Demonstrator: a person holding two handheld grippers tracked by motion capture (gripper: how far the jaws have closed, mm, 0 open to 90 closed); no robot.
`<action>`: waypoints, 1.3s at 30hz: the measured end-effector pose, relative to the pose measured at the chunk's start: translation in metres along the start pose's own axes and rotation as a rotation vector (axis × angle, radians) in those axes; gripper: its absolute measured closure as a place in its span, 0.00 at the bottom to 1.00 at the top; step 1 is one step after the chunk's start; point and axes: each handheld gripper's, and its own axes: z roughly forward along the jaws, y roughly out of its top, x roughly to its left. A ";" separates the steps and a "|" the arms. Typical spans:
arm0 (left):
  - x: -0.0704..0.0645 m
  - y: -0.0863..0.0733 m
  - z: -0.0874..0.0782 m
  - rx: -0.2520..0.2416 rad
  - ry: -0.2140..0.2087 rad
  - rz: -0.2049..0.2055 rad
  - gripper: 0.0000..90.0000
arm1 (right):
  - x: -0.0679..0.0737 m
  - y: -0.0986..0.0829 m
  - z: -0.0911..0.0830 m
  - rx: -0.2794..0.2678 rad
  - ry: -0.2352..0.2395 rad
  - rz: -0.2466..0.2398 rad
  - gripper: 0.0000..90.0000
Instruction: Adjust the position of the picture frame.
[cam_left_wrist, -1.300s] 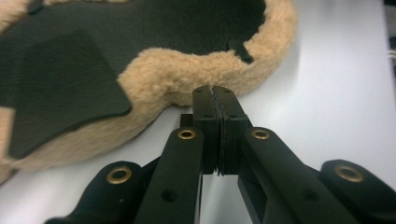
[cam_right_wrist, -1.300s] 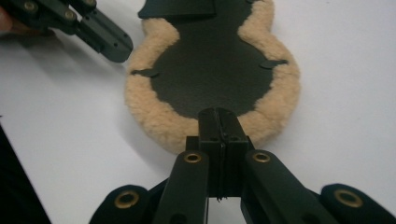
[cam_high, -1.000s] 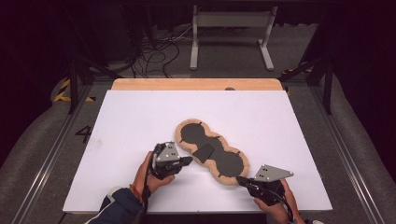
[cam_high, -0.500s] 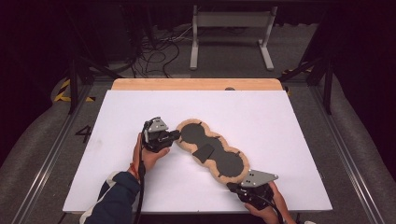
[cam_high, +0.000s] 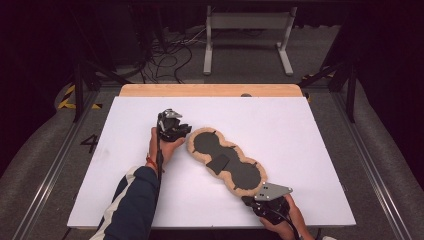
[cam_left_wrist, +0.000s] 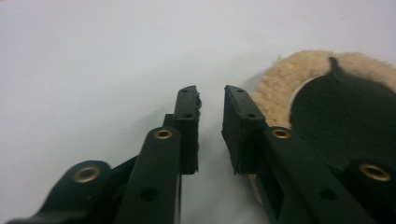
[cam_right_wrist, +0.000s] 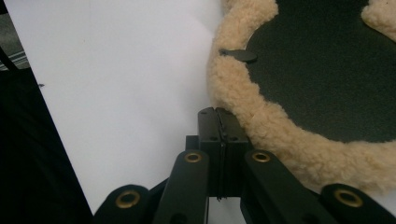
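At the near edge of the white board (cam_high: 310, 150), the right gripper (cam_high: 251, 200) sits just off the near end of the pad (cam_high: 227, 160). Its jaws are pressed together with nothing between them, and in the right gripper view they lie beside the fleece rim (cam_right_wrist: 243, 107), perhaps touching it. The pad, black inside with a tan fleece border, lies flat and slantwise across the middle of the board. At its far end the left gripper (cam_high: 186, 131) rests with jaws slightly apart and empty, the fleece just beside one jaw in the left gripper view.
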 end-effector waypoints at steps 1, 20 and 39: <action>0.000 0.002 0.003 0.008 -0.006 -0.005 0.82 | 0.000 0.000 0.000 0.000 -0.002 -0.002 1.00; 0.002 0.005 0.015 0.081 -0.088 0.064 0.85 | -0.030 -0.019 -0.023 -0.005 -0.110 0.088 1.00; -0.006 0.010 0.019 0.107 -0.094 0.194 0.96 | -0.084 -0.020 -0.022 -0.012 -0.265 0.345 1.00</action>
